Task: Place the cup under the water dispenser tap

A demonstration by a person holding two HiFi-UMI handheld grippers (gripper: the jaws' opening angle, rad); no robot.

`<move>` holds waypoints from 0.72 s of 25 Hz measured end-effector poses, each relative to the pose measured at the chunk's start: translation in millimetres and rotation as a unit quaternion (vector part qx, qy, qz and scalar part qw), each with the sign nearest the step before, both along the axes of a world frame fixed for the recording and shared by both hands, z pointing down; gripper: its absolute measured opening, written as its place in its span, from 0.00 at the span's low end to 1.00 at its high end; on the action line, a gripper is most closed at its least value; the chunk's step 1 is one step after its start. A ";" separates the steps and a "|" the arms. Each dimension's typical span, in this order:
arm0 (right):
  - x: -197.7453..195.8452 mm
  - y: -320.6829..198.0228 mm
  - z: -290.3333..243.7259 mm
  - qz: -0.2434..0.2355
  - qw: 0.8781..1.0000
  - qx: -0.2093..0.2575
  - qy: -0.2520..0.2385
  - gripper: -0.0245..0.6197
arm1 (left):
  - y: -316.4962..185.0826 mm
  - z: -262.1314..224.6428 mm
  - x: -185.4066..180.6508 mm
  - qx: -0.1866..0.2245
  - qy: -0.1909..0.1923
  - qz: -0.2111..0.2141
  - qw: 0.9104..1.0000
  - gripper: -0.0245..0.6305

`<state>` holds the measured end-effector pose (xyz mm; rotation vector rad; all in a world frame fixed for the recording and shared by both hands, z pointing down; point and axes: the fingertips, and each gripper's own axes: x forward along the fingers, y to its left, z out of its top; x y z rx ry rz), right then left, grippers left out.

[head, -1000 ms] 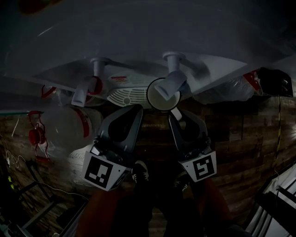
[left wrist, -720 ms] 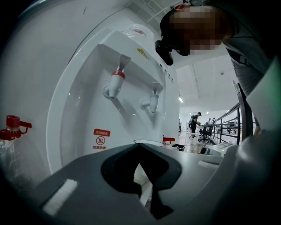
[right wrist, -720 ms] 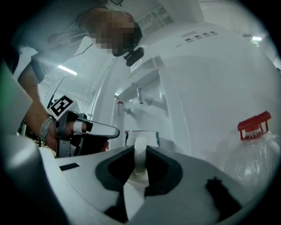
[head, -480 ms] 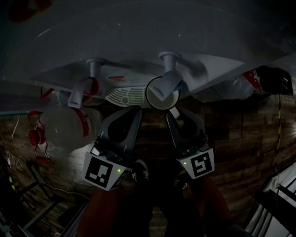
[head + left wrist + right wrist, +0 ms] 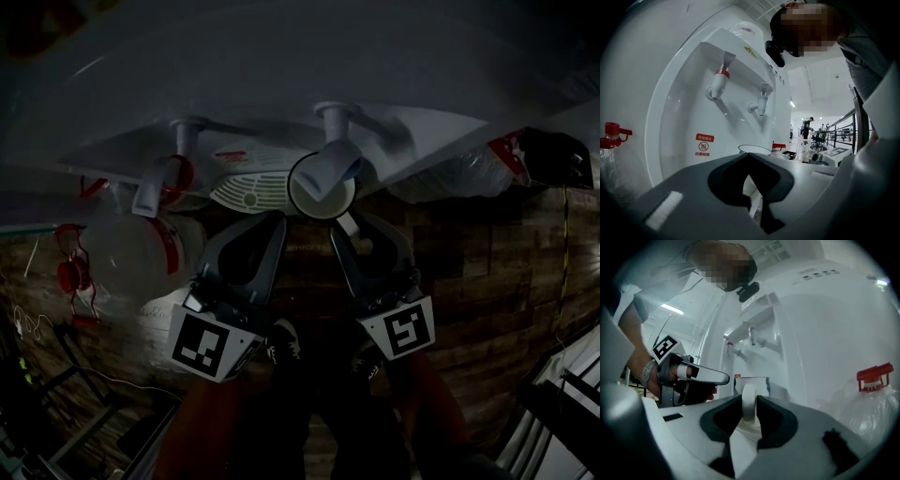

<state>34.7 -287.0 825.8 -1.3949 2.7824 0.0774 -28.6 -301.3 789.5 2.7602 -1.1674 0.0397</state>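
1. Head view: cup (image 5: 321, 190) is standing upright directly beneath the right-hand tap (image 5: 335, 161), mouth facing the spout.
2. Right gripper (image 5: 749, 399) is pointing level at the cup. Its jaws have just been opening and are now sitting slightly apart, with the handle (image 5: 748, 413) between them and apparently no longer pinched.
3. Left gripper (image 5: 748, 156) is waiting just left of the cup, jaws together on nothing.
4. Key relation: the handle is running straight back from the cup into the right jaws, so the right hand is nearer. Backing out along that line is probably what is keeping the cup under the tap.
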 end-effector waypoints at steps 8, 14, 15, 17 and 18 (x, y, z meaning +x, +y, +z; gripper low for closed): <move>9.3 5.8 -11.3 -0.008 1.000 -0.016 0.026 0.28 | 5.5 -10.1 2.6 -0.007 0.002 -0.006 1.000 0.05; 19.8 16.9 -47.0 -0.005 0.999 -0.025 0.019 0.28 | 17.9 -27.7 3.1 -0.022 -0.019 -0.007 1.000 0.05; 20.5 19.5 -56.0 -0.007 0.999 -0.026 0.019 0.28 | 20.7 -34.0 4.9 -0.027 -0.020 -0.006 0.999 0.05; 20.3 24.1 -75.3 -0.014 0.999 -0.030 0.017 0.28 | 24.8 -52.8 8.7 -0.022 -0.020 -0.006 1.000 0.05; 19.0 26.7 -86.3 -0.018 0.999 -0.034 0.013 0.28 | 26.8 -65.1 10.0 -0.014 -0.019 -0.006 1.000 0.05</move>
